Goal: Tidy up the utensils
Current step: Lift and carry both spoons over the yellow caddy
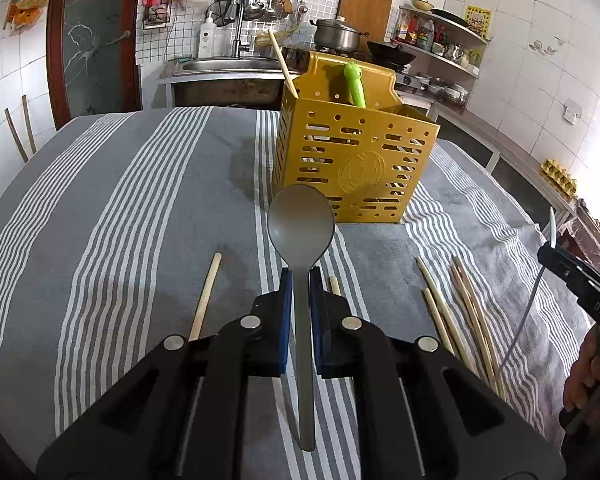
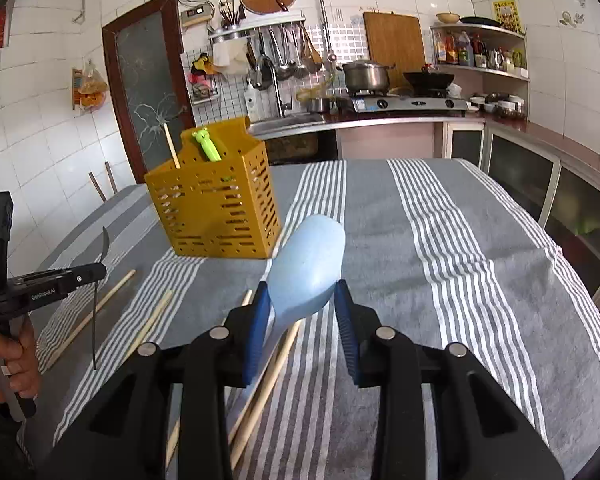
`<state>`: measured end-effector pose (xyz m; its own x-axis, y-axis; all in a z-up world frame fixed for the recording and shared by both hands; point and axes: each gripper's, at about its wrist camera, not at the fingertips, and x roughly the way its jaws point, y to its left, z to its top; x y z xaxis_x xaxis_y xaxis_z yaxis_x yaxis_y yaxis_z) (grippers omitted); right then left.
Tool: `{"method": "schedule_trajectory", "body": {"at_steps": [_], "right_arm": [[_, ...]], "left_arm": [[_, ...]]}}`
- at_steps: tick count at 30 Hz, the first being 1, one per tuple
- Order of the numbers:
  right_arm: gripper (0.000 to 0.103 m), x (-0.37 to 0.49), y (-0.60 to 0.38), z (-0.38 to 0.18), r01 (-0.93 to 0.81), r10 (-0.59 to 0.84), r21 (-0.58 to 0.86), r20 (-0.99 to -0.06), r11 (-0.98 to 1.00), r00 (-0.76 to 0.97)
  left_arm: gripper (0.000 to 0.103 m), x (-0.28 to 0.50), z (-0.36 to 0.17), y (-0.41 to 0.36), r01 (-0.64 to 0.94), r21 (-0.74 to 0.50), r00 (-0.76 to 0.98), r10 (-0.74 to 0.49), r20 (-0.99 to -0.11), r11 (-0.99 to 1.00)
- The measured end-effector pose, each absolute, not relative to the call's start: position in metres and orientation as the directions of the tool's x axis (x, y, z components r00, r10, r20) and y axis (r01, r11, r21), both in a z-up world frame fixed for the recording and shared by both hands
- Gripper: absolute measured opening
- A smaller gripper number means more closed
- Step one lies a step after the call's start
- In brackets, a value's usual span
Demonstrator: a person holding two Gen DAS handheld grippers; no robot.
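Transport step, both utensils off the table. Left tongs (image 1: 300, 280) clamp a grey metal spoon (image 1: 301, 232); right tongs (image 2: 300, 300) grip a pale blue spoon (image 2: 306, 268). Next: carry each over the yellow utensil holder (image 1: 356, 160) ahead, tip downward, release.

Table under grey striped cloth (image 1: 148, 208): yellow utensil caddy (image 1: 352, 172) (perforated), loose chopsticks (image 1: 460, 312) scattered.

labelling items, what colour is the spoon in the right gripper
Light blue spoon, clearest in the right wrist view.
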<state>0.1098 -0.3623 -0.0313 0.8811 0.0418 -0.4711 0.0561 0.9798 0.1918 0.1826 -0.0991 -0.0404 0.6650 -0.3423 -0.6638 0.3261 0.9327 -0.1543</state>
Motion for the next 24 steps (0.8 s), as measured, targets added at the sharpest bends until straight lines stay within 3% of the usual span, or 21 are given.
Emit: {"method": "schedule_trajectory", "body": {"at_steps": [24], "right_arm": [[0.033, 0.094, -0.349, 0.025, 0.012, 0.015, 0.086, -0.310, 0.996, 0.950]], "left_arm": [[0.008, 0.170, 0.006, -0.082, 0.322, -0.124, 0.750, -0.333, -0.571, 0.939]]}}
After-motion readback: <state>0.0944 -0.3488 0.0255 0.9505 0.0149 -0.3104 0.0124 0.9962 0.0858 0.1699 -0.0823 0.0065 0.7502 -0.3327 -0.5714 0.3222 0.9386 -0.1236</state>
